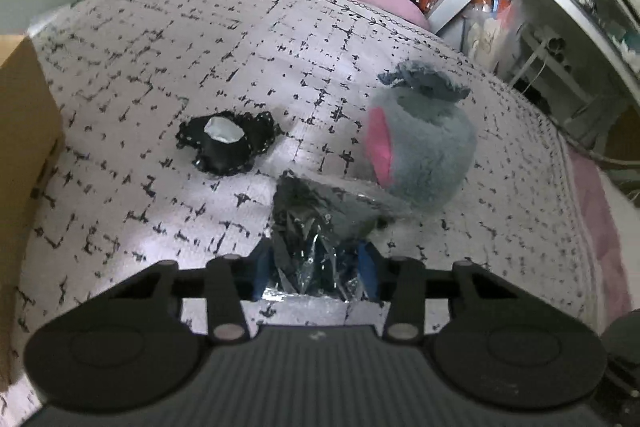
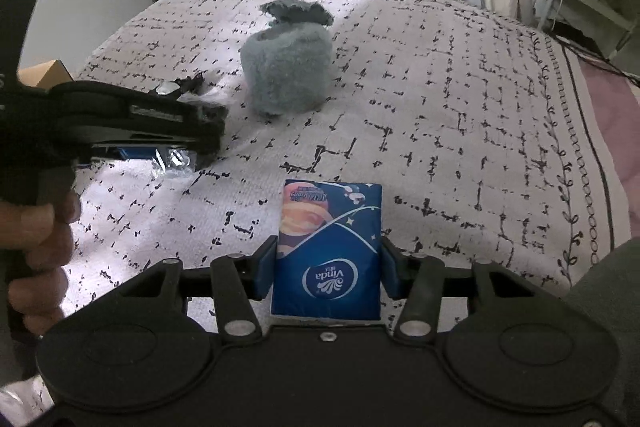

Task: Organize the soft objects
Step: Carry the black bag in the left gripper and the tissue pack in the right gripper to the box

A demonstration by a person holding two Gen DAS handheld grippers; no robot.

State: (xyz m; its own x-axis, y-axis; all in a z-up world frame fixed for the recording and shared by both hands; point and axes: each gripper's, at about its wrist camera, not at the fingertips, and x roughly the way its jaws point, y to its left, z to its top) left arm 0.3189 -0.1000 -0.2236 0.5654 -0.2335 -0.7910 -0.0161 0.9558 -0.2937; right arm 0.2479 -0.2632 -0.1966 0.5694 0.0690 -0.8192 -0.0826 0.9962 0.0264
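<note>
Tissue pack point(image 2: 326, 259) btwn right tool point(image 2: 326, 269) pads, prob clamped

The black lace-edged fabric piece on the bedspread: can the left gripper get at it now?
Probably not yet: the left gripper is shut on a crinkly plastic-wrapped dark item, though the way to the black lace-edged fabric piece looks free.

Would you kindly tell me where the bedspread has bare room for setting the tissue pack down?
Free: the wide stretch of bedspread right of the grey plush, out to the vine-patterned border. Also the patch ahead of the tissue pack. Crowded: left of the plush, where the left tool, its crinkly packet and the black lace item sit.
</note>
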